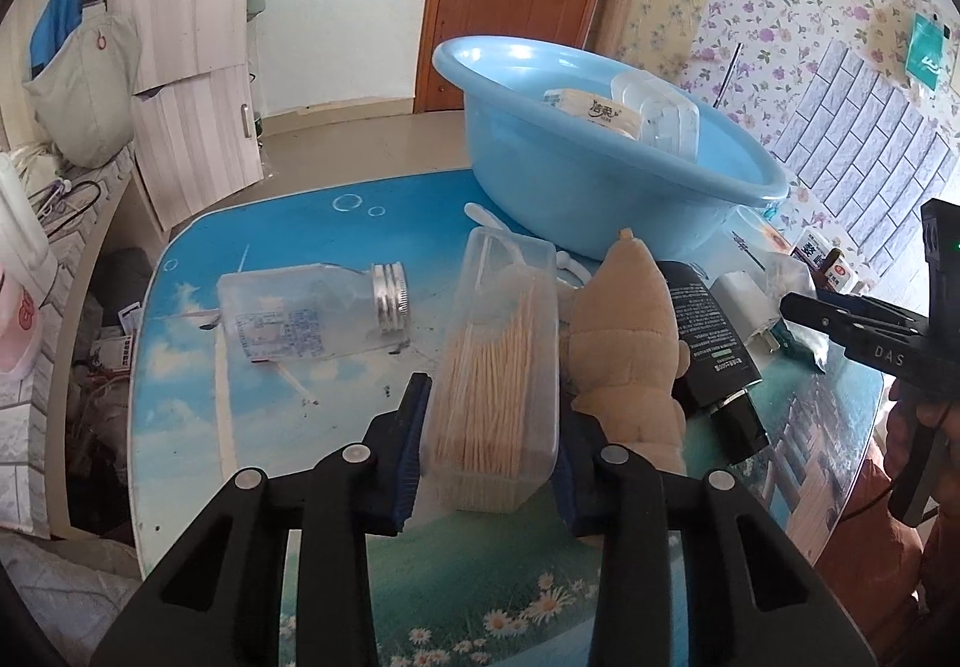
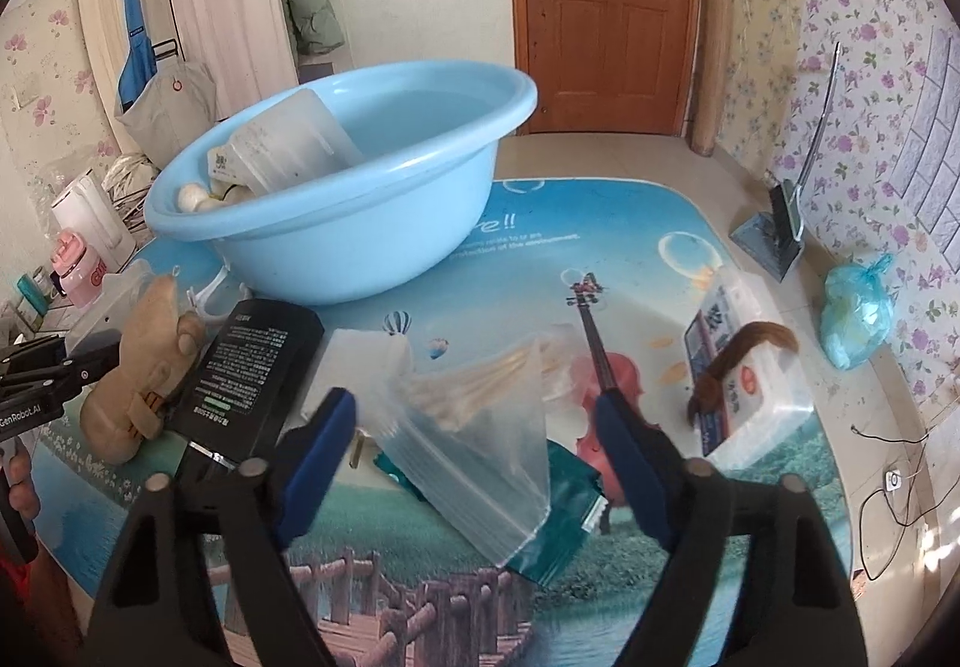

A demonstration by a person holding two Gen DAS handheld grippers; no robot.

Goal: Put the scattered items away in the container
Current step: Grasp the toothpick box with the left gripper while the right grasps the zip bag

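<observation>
Left wrist view: a pale blue basin (image 1: 600,187), already holding a few items, stands at the table's far side. Pickup seems under way. Nearer, the left gripper (image 1: 489,457) is clamped on a clear box of cotton swabs (image 1: 495,373); lifting it over the rim likely follows. The right gripper (image 2: 474,457) stands apart around a crumpled clear zip bag (image 2: 474,445), not yet pinching.

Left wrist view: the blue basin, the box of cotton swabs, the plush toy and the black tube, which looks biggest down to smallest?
1. blue basin, clearly largest.
2. box of cotton swabs and plush toy: look alike, and the box lies nearest the camera, so unranked.
3. black tube, smallest.
</observation>
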